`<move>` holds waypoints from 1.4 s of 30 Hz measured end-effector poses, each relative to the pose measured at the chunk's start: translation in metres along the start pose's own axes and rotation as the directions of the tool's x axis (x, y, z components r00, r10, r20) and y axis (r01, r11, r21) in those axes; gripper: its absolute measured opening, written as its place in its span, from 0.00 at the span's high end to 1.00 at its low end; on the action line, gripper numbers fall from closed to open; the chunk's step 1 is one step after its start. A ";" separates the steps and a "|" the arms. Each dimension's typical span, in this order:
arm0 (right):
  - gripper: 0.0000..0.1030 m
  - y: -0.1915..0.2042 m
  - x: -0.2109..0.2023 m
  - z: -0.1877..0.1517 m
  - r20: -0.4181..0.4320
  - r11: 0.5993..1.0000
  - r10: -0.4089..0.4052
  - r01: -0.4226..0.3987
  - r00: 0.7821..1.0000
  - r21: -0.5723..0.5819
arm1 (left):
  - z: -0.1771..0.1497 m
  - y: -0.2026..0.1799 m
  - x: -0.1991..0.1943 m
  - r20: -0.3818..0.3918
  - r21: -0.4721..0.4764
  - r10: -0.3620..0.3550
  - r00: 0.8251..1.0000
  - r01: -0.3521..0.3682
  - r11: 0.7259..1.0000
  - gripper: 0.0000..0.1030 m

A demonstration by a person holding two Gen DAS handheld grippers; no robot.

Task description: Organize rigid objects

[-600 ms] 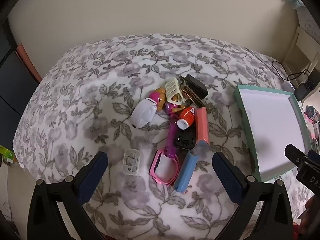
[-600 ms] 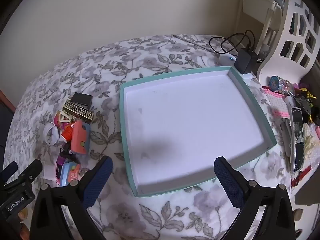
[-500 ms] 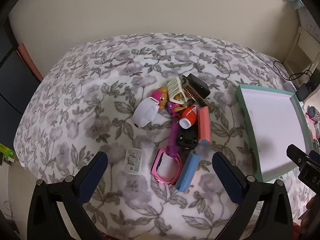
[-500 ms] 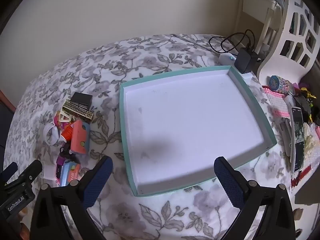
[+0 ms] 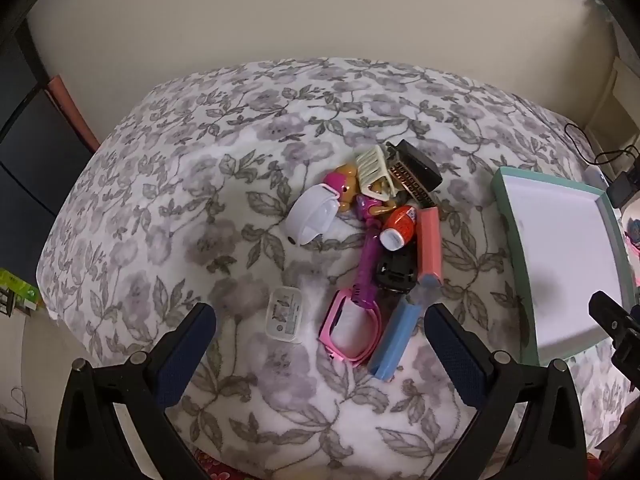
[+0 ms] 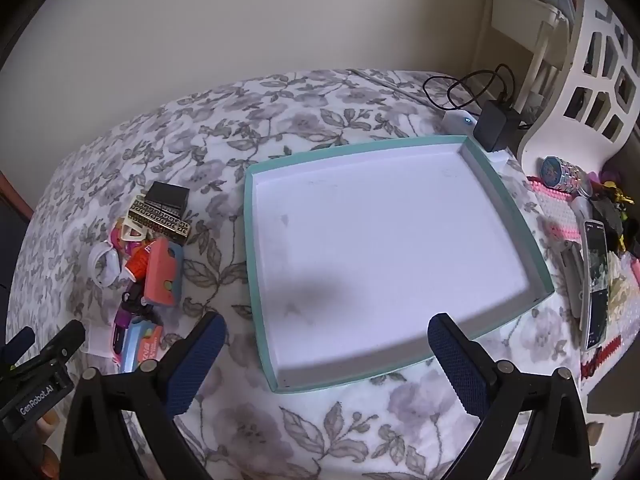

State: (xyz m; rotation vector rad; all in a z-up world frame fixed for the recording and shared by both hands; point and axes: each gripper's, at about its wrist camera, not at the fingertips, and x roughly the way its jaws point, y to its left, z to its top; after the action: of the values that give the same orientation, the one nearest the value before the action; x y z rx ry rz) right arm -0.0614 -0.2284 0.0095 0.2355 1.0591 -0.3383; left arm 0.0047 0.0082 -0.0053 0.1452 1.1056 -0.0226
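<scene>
A pile of small rigid objects lies on the floral bedspread [image 5: 160, 208]: a white cap-shaped piece [image 5: 310, 218], a cream comb [image 5: 374, 168], a black patterned box [image 5: 416, 174], an orange-and-white egg [image 5: 398, 226], a coral box [image 5: 430, 246], a blue box [image 5: 394, 338], a pink frame [image 5: 352, 326] and a small clear case [image 5: 285, 317]. My left gripper [image 5: 320, 354] hovers open above the pile's near side, nothing between its fingers. A teal-rimmed tray [image 6: 508, 204] with nothing in it lies to the right. My right gripper [image 6: 326, 360] stands open over the tray's near edge.
A black charger [image 6: 496, 126] with cable sits behind the tray. A white openwork headboard [image 6: 596, 92] rises at the right, with a watch [image 6: 560, 172], pink beads [image 6: 556, 212] and a phone [image 6: 596, 280] beside it. A beige wall [image 5: 320, 20] backs the bed; dark furniture [image 5: 28, 184] stands left.
The left gripper's view has slid slightly, the pile sitting a little right and lower between its fingers. The right gripper's view is unchanged; both stay open.
</scene>
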 end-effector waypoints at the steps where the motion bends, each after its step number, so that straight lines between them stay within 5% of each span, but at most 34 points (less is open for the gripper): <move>1: 0.00 0.000 0.000 0.000 0.000 1.000 0.000 0.000 1.000 -0.001 | 0.000 0.000 0.001 -0.004 -0.003 0.004 1.000 -0.004 1.000 0.00; 42: 0.00 0.005 0.004 0.000 -0.013 0.999 -0.022 0.022 1.000 -0.028 | -0.003 0.000 0.004 -0.011 -0.001 0.022 1.000 -0.022 1.000 0.00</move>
State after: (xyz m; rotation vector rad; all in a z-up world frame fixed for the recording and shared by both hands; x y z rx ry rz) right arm -0.0577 -0.2249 0.0058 0.2019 1.0791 -0.3424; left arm 0.0035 0.0087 -0.0102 0.1566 1.1152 -0.0013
